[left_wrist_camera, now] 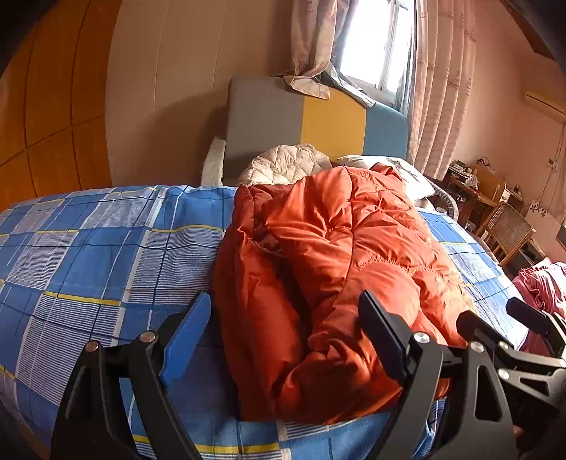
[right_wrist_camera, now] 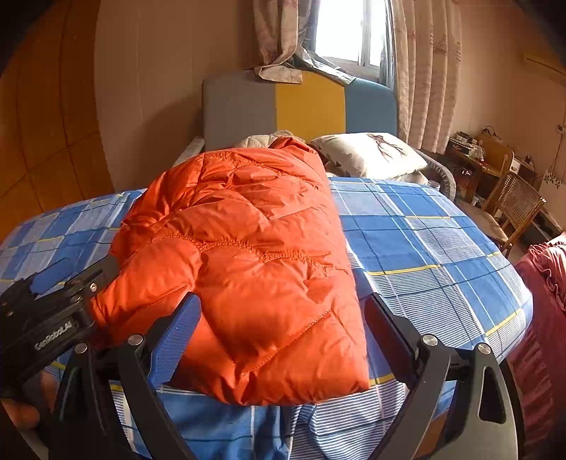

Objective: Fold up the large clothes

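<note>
Nearest the lens, the left gripper [left_wrist_camera: 283, 339] stands with its jaws wide, nothing pressed between them; the near end of the orange down jacket [left_wrist_camera: 329, 276] lies just beyond and between its fingers, apart from the pads; the right gripper [right_wrist_camera: 283, 339] likewise gapes wide over the jacket's near hem, gripping nothing, and in the left wrist view it shows just to the right of the jacket's near corner; the jacket itself lies in a long, narrow bundle down the middle of the blue plaid bedspread [right_wrist_camera: 424, 240], its sides seemingly turned in, so my judgement is that a lengthwise fold is done and both tools have let go; the step in hand looks like the pause between folds; the next move probably calls for a fresh hold on one end of the jacket, each gripper taking a corner, to bring it over the other end and halve the length, pressing out the puffy filling so the stack does not spring open; beyond the jacket's far end lie a pillow [right_wrist_camera: 371, 155] and the headboard [right_wrist_camera: 300, 106], with a window [right_wrist_camera: 346, 32] above.
</note>
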